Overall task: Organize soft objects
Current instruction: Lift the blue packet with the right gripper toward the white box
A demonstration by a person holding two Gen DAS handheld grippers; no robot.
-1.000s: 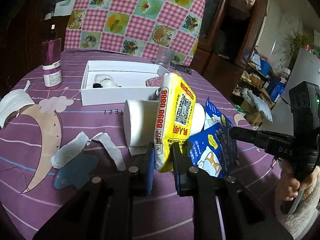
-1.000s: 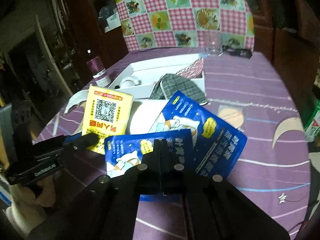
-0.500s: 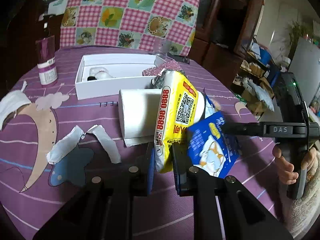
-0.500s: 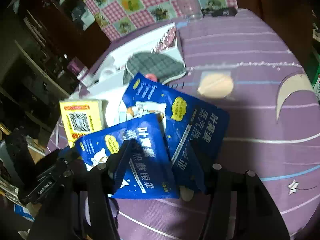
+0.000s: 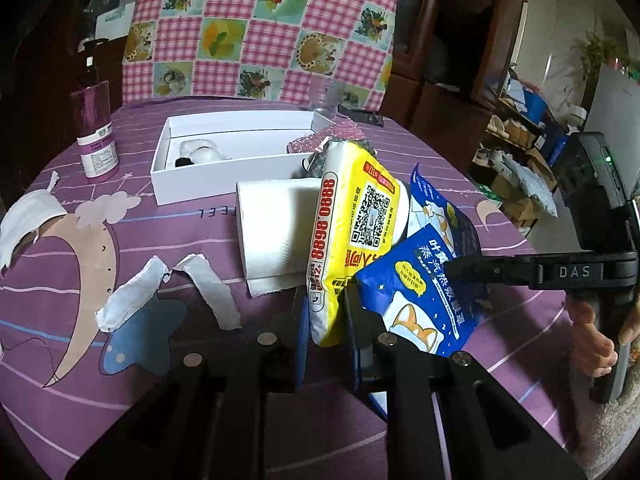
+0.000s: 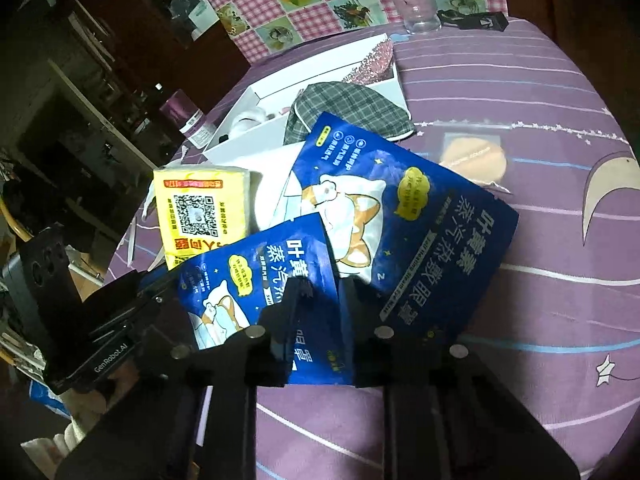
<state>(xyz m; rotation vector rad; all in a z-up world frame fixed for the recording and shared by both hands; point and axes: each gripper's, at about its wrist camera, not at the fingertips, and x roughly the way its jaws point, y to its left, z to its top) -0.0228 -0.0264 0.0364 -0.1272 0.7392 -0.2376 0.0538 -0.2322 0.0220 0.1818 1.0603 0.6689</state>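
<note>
My left gripper (image 5: pixel 326 320) is shut on the lower end of a yellow tissue pack (image 5: pixel 352 232), which stands upright against a white paper roll (image 5: pixel 276 232). A small blue pouch (image 6: pixel 240 276) leans tilted against the left gripper's right finger. My right gripper (image 6: pixel 320 300) has this pouch's right edge between its jaws, which are closing; a gap still shows between the pads. A larger blue pouch (image 6: pixel 420 216) lies flat behind it. In the left wrist view the right gripper (image 5: pixel 456 268) reaches in from the right onto the small blue pouch (image 5: pixel 416 292).
A white open box (image 5: pixel 224 176) stands behind the roll, with a plaid eye mask (image 6: pixel 352 108) and a pink glitter piece (image 5: pixel 328 140) at its corner. A purple bottle (image 5: pixel 96 136), torn white strips (image 5: pixel 132 304), a clear glass (image 6: pixel 416 12) and an orange pad in a clear packet (image 6: pixel 472 156) lie around.
The right gripper went from shut to wide apart and has narrowed again around the small blue pouch, which now stands tilted up. The left gripper kept its hold on the yellow pack.
</note>
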